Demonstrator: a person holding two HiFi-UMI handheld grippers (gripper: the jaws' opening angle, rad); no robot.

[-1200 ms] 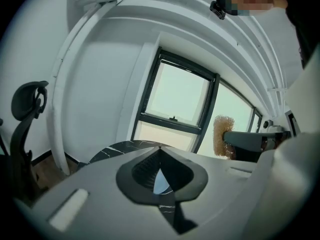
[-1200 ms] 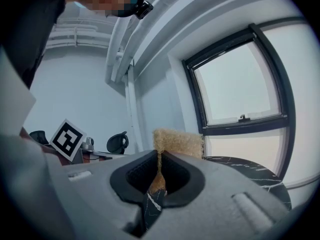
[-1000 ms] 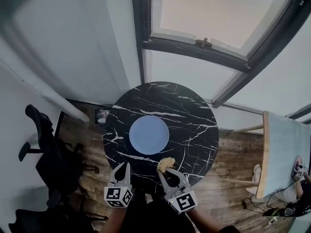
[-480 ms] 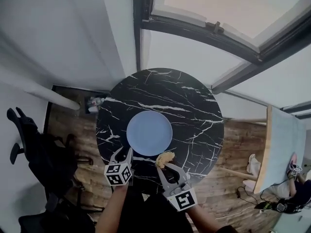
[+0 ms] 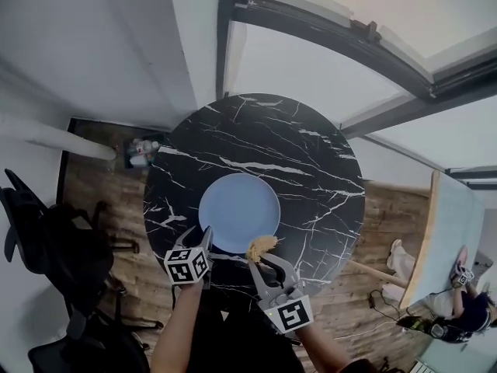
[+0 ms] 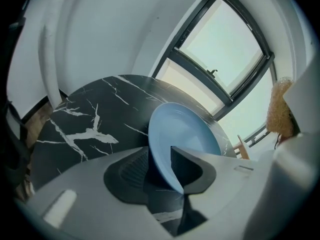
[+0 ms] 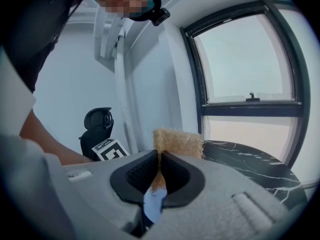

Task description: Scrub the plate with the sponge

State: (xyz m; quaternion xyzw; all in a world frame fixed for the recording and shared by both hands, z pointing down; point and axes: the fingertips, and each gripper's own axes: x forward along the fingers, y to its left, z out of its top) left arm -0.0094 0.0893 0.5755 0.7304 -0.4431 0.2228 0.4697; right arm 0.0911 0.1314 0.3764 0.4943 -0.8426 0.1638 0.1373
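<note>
A light blue plate (image 5: 239, 212) lies on the round black marble table (image 5: 311, 169). My left gripper (image 5: 197, 245) is at the plate's near-left edge. In the left gripper view the plate (image 6: 185, 131) has its rim between the jaws of my left gripper (image 6: 160, 169). Those jaws have just been opening, and they stand wide with the pads not clamped on the rim. My right gripper (image 5: 264, 256) is shut on a tan sponge (image 5: 262, 245), held just above the plate's near rim. The sponge (image 7: 177, 141) sticks out past the pads of my right gripper (image 7: 159, 171).
A black office chair (image 5: 46, 239) stands left of the table on the wooden floor. Small items (image 5: 140, 152) sit on the floor by the wall. A pale second table (image 5: 450, 231) is at the right. Windows run behind the marble table.
Both grippers have come down and forward to the plate's near edge. The left jaws have gone from shut to wide open around the rim. The right gripper keeps hold of the sponge.
</note>
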